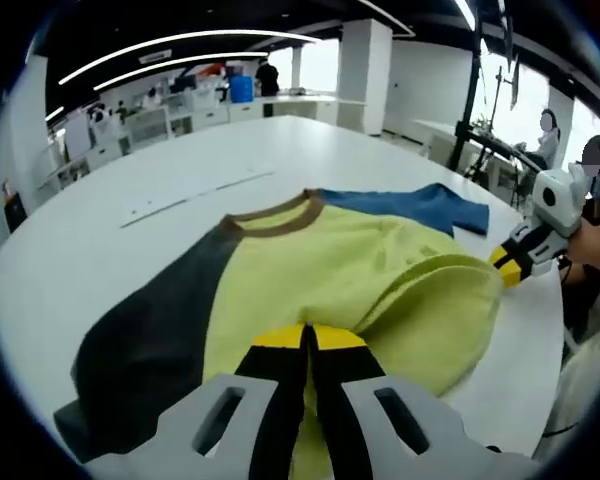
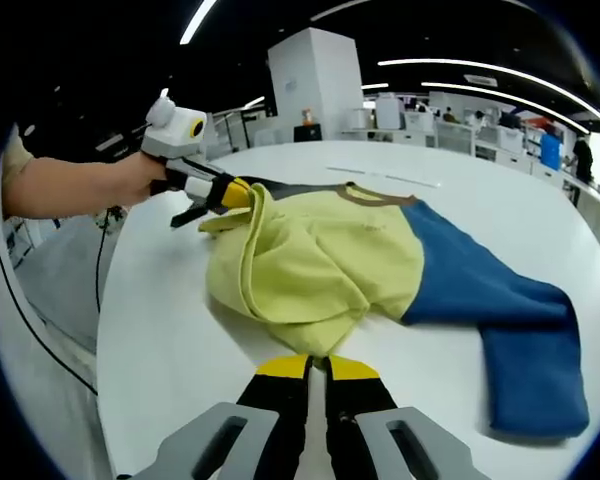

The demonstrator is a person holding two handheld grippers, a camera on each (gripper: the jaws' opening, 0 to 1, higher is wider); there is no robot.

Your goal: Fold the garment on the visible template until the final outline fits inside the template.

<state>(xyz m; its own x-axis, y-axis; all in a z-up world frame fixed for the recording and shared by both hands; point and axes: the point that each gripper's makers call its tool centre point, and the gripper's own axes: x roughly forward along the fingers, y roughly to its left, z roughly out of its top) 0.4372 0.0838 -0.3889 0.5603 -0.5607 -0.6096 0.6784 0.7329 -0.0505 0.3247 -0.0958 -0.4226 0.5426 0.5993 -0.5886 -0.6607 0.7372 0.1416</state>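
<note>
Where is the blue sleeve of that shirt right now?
In the right gripper view the blue sleeve lies flat on the white table, stretching right from the yellow body. In the left gripper view it lies beyond the brown collar.

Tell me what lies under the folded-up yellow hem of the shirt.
Under the raised hem lies more yellow shirt body, resting on the white table. Whatever sits beneath those layers is covered.

An open-plan lab or office floor: long ceiling light strips [image 1: 180, 45], white pillars [image 2: 315, 80], rows of equipment benches [image 1: 170, 120], a big white worktop [image 1: 70, 260].
</note>
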